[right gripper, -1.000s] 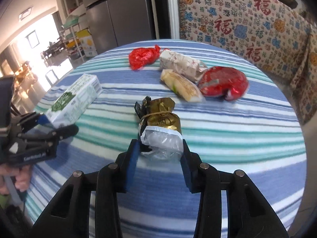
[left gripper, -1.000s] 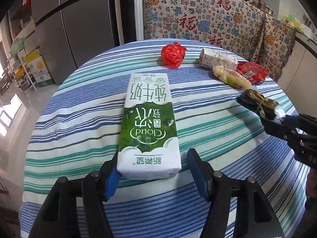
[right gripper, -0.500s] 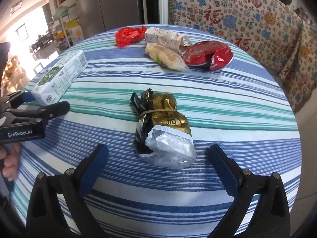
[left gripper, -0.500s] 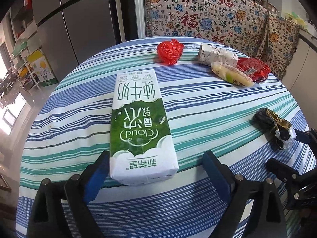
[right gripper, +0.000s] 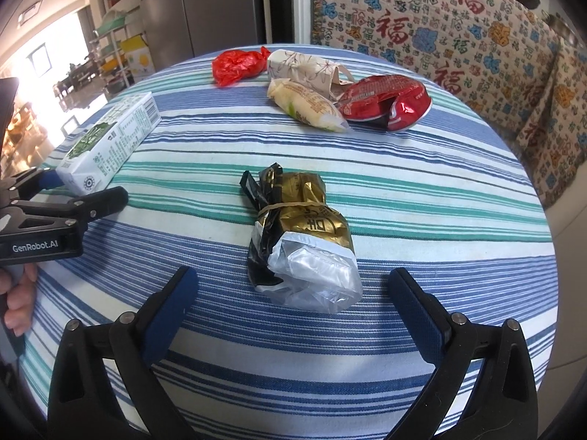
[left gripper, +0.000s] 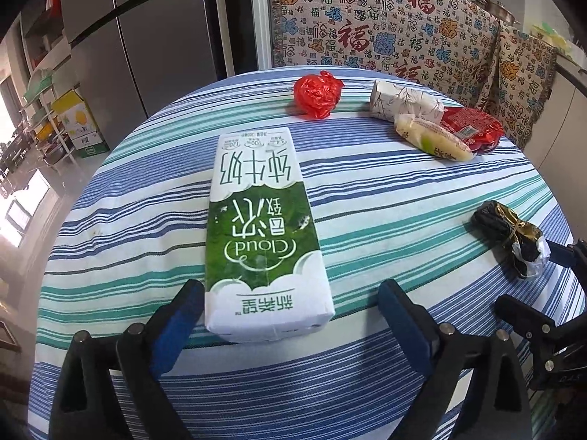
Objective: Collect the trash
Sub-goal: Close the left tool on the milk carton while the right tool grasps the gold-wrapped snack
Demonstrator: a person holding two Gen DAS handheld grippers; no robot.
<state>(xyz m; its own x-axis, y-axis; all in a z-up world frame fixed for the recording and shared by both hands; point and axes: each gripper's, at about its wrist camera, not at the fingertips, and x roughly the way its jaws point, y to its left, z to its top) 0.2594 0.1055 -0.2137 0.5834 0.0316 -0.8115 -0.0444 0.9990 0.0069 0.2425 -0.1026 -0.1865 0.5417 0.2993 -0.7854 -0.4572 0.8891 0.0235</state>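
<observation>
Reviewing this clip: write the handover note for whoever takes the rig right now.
Left tool: jaws have just opened, milk carton lies between them on the striped table, near end at the left pad.
Right tool: jaws have just opened, gold foil bag lies free between them.
At the far edge: red plastic bag, floral paper pack, yellow snack packet, red wrapper.
Done: nothing collected; no bin in view.
Left: all six pieces.
</observation>
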